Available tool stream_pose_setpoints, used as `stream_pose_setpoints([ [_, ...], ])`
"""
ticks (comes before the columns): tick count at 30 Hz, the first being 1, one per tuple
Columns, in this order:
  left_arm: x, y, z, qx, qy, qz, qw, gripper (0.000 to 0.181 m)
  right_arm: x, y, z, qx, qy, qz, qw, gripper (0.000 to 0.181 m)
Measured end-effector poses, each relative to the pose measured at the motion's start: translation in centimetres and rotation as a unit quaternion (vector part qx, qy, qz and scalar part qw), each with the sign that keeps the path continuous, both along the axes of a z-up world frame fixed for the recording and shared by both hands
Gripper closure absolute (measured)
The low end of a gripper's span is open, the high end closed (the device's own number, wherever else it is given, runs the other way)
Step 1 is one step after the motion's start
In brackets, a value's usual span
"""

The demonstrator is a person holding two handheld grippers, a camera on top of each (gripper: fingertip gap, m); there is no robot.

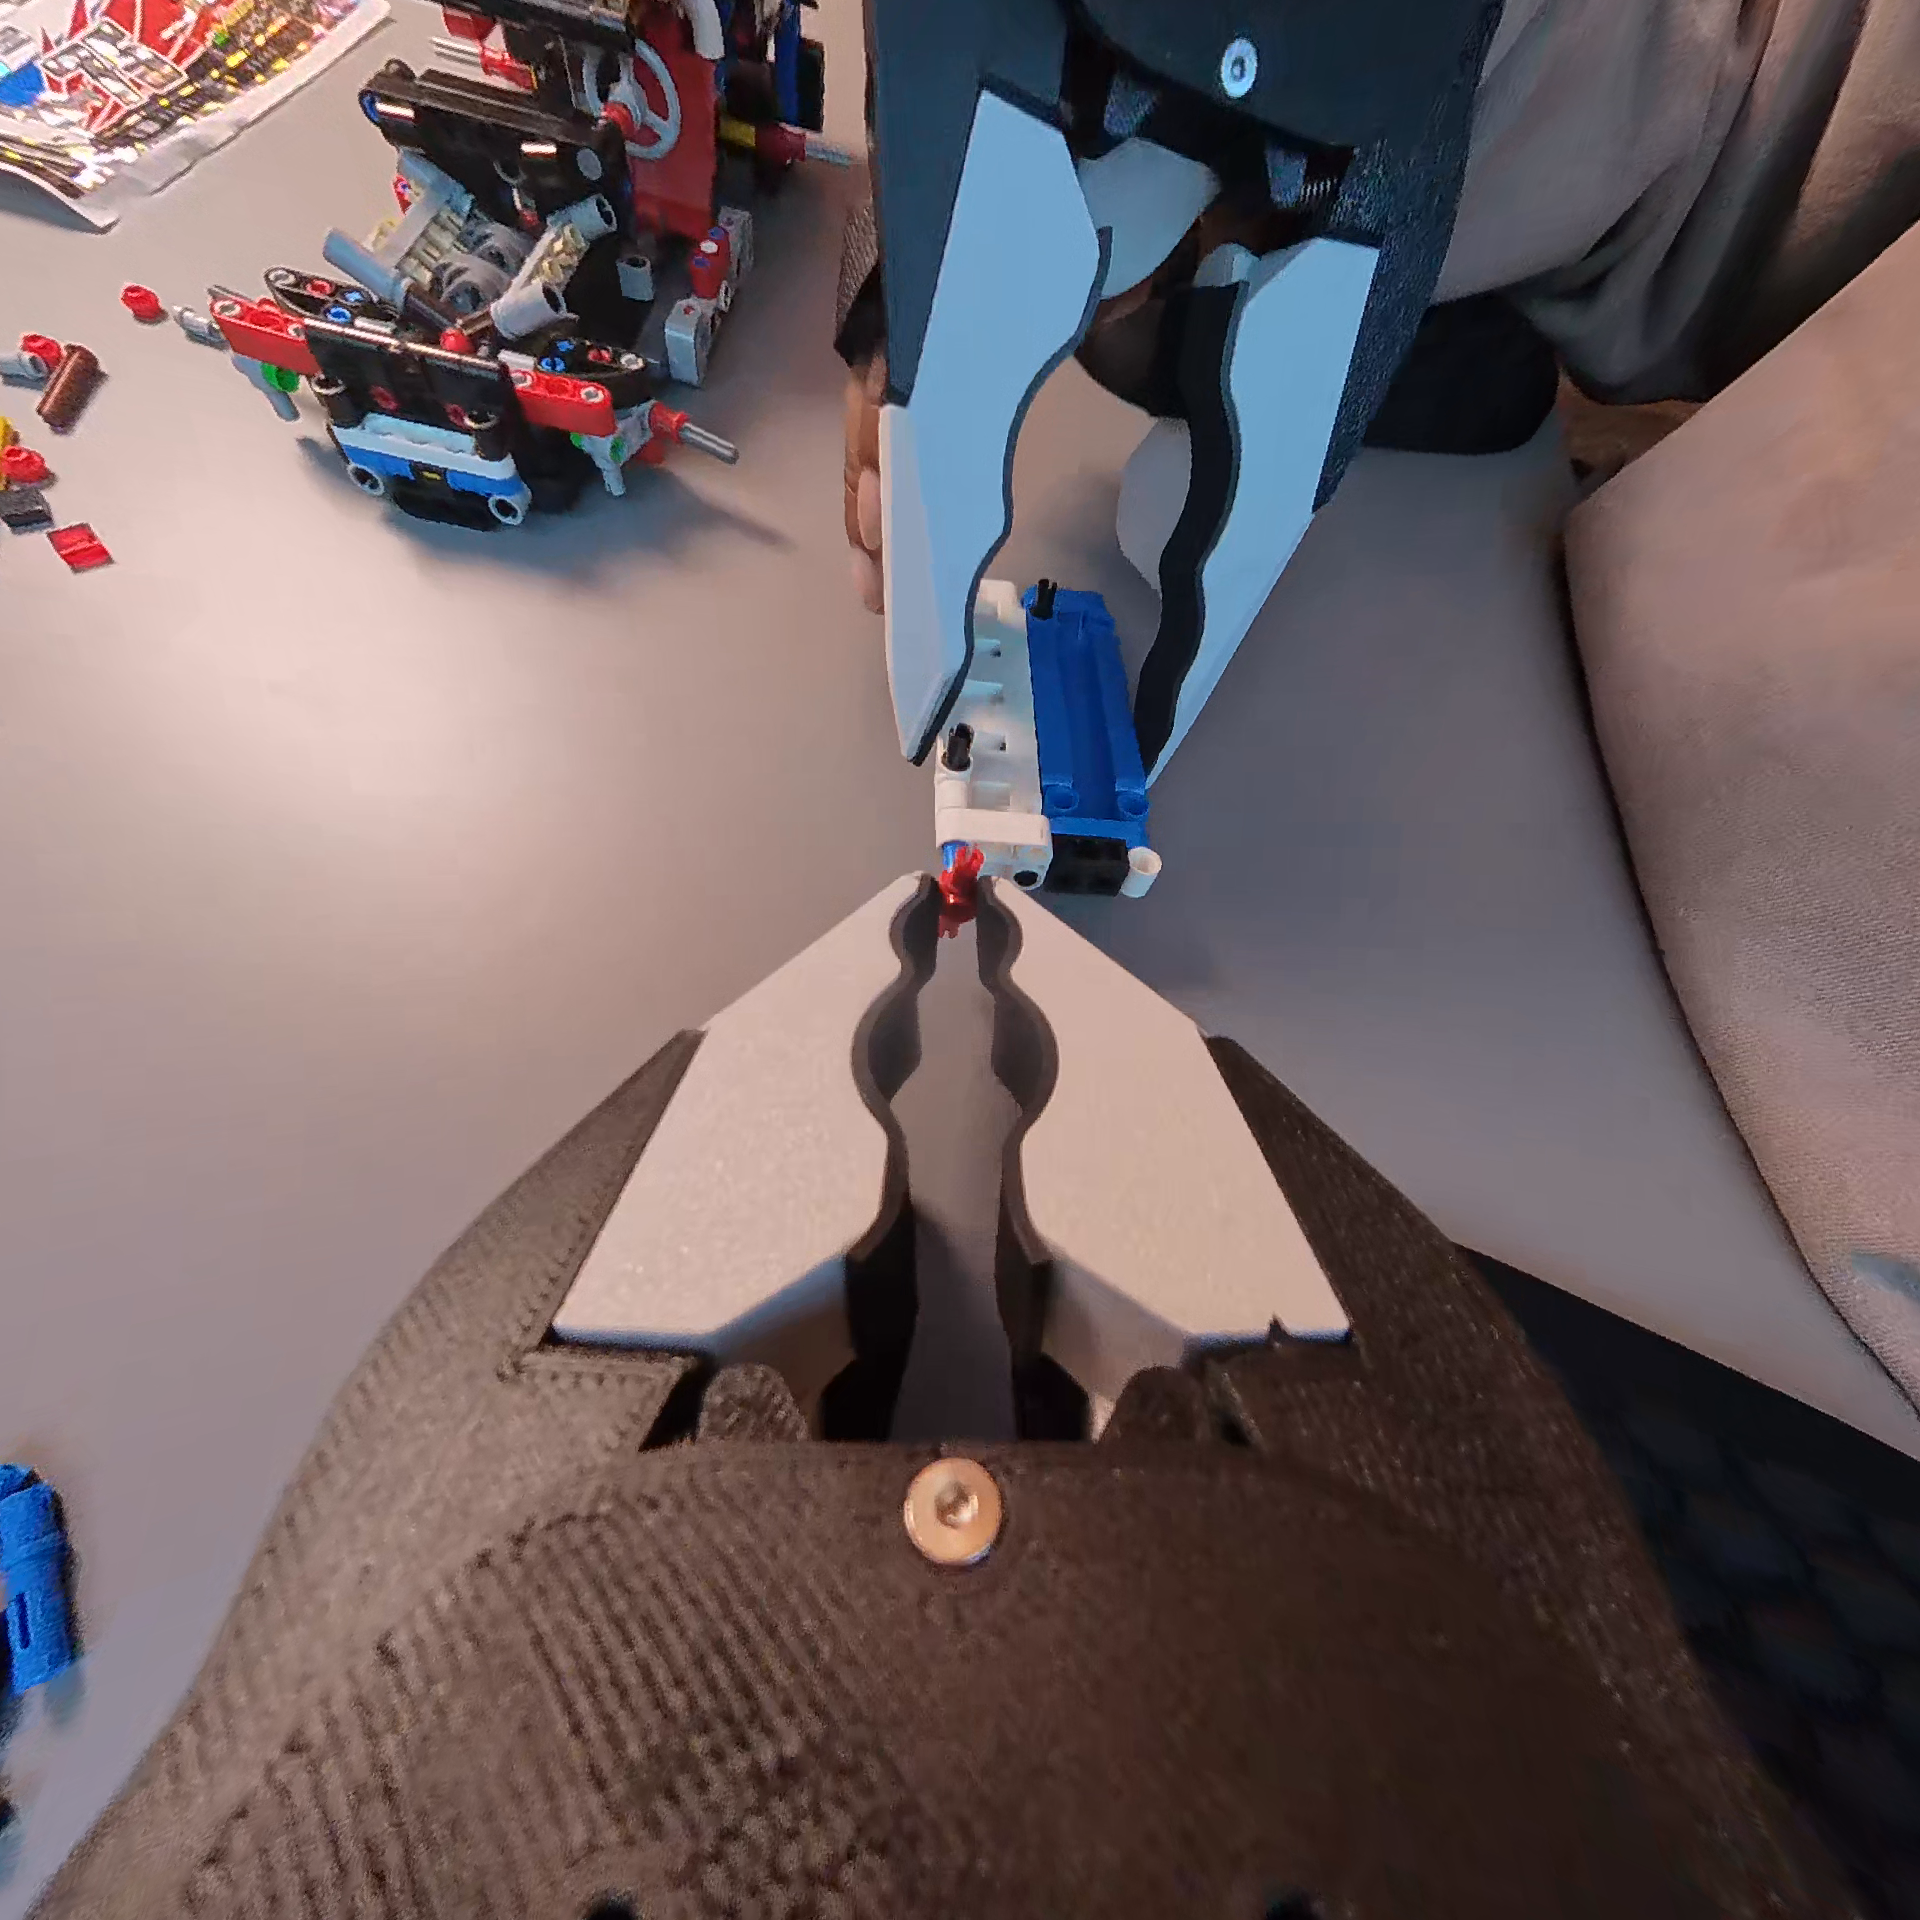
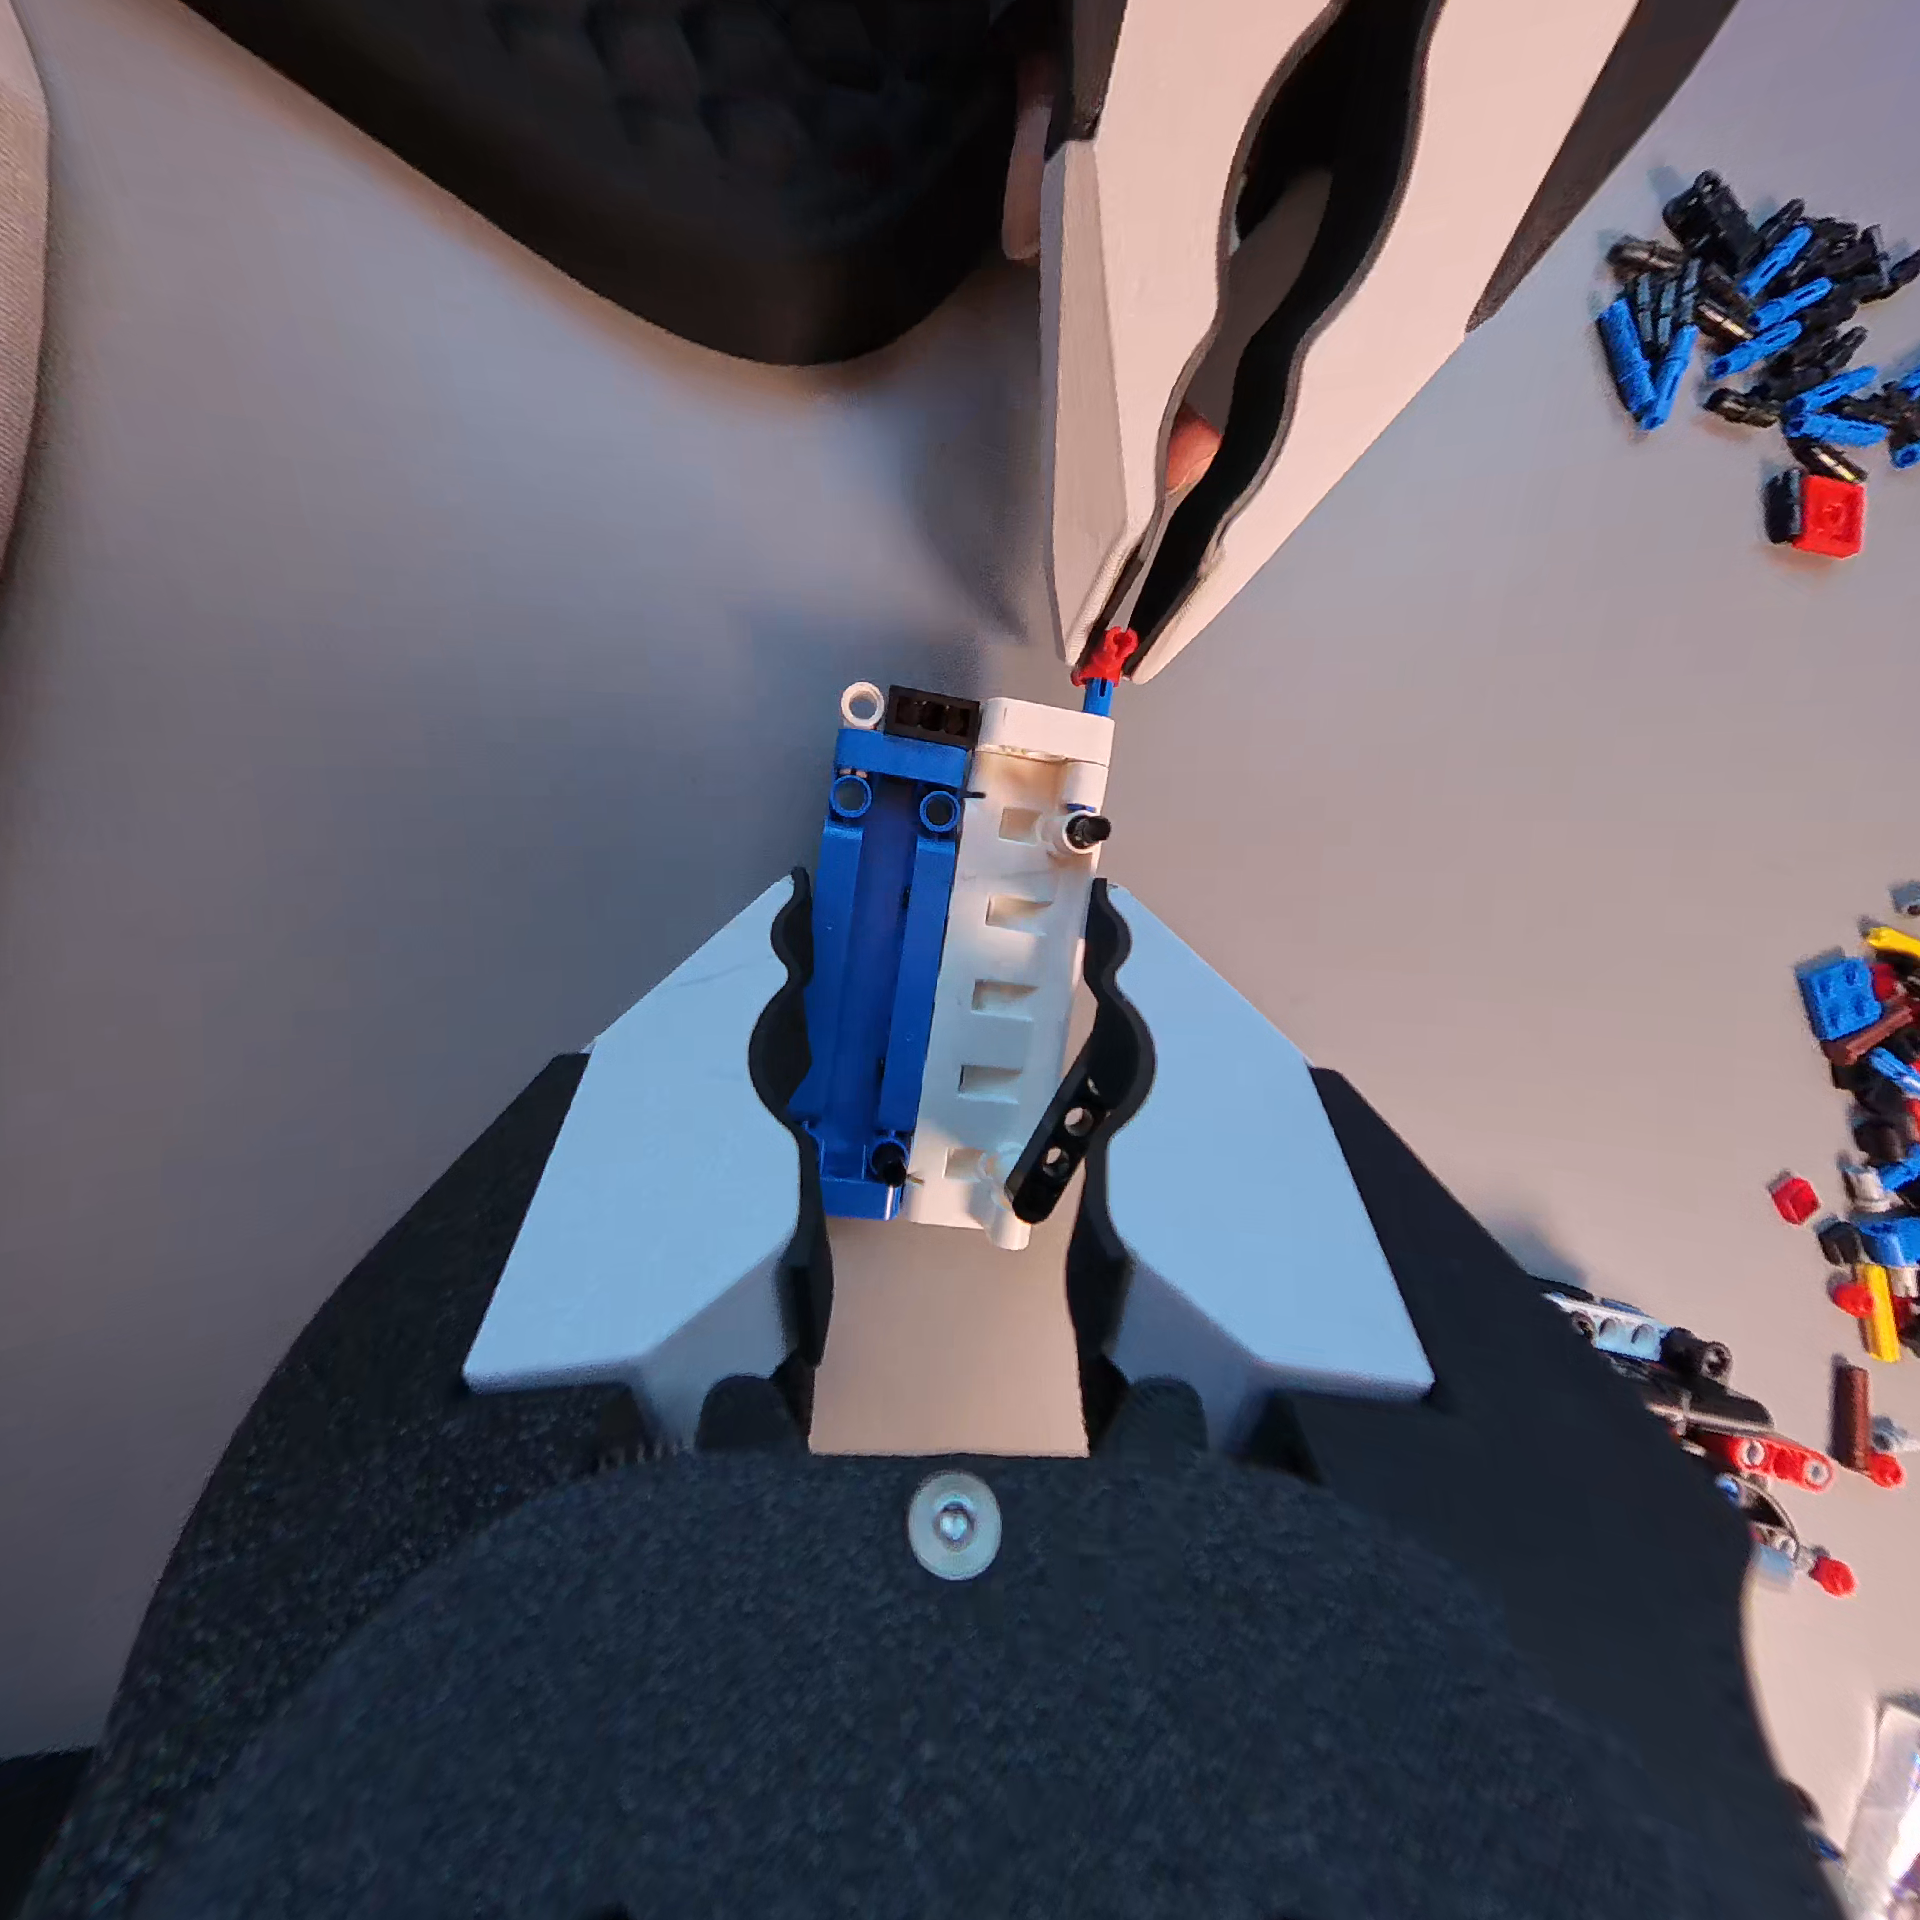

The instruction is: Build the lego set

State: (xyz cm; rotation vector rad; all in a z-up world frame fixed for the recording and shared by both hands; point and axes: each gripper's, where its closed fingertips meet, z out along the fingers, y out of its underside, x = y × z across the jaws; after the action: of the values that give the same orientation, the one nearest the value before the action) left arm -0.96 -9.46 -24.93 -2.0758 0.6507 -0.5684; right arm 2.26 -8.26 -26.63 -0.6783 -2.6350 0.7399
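My right gripper (image 2: 940, 914) is shut on a blue and white Lego sub-assembly (image 2: 951, 966) and holds it above the grey table; a black beam hangs at its right side. The sub-assembly also shows in the left wrist view (image 1: 1049, 748), between the right gripper's fingers (image 1: 935, 582). My left gripper (image 1: 961, 894) is shut on a small red pin (image 1: 958, 900) whose blue end touches the white end of the sub-assembly. In the right wrist view the left gripper (image 2: 1117, 655) comes down from the top with the red pin (image 2: 1108, 652) at its tips.
A large part-built Lego vehicle (image 1: 488, 312) stands at the far left, with an instruction booklet (image 1: 135, 83) behind it and loose red and brown parts (image 1: 62, 384) nearby. Piles of blue and black pins (image 2: 1766, 322) and mixed parts (image 2: 1870, 1122) lie on the right. A grey cushion (image 1: 1766, 727) borders the table. The gap from one gripper's tips to the other's is roughly 5 centimeters. My right gripper's tips are some 15 centimeters from the large part-built Lego vehicle (image 1: 488, 312).
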Motion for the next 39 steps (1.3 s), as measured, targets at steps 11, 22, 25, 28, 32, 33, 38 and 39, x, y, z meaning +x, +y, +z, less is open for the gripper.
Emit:
stream_pose_setpoints([
  [11, 0.4, 0.0, 0.1, 0.011, 0.008, -0.012, 1.0, 0.177, -0.1, -0.8, 0.1, -0.028, 0.006, 0.005, 1.0, 0.132],
  [22, 0.2, 0.6, 1.7, 0.016, -0.074, 0.005, 0.997, 0.177, -0.5, -0.4, 1.1, -0.064, 0.033, -0.01, 0.997, 0.132],
  [25, 0.2, 0.6, 1.9, 0.011, -0.094, 0.008, 0.996, 0.177, -0.6, -0.4, 1.4, -0.064, 0.046, -0.01, 0.997, 0.132],
  [28, 0.2, 0.7, 2.0, 0.011, -0.099, 0.008, 0.995, 0.177, -0.5, -0.4, 1.4, -0.07, 0.042, -0.012, 0.997, 0.131],
  [32, 0.2, 0.9, 2.4, 0.032, -0.096, 0.011, 0.995, 0.176, -0.4, -0.1, 1.6, -0.08, 0.031, -0.017, 0.996, 0.131],
  [33, 0.2, 0.9, 2.6, 0.039, -0.093, 0.012, 0.995, 0.17, -0.4, 0.0, 1.5, -0.079, 0.028, -0.018, 0.996, 0.131],
  [38, 0.1, 0.9, 2.0, 0.045, -0.049, 0.024, 0.998, 0.165, -0.4, 0.2, 1.1, -0.074, 0.024, -0.019, 0.997, 0.131],
  [39, 0.2, 0.9, 1.8, 0.044, -0.042, 0.022, 0.998, 0.166, -0.4, 0.2, 1.2, -0.073, 0.025, -0.019, 0.997, 0.131],
])
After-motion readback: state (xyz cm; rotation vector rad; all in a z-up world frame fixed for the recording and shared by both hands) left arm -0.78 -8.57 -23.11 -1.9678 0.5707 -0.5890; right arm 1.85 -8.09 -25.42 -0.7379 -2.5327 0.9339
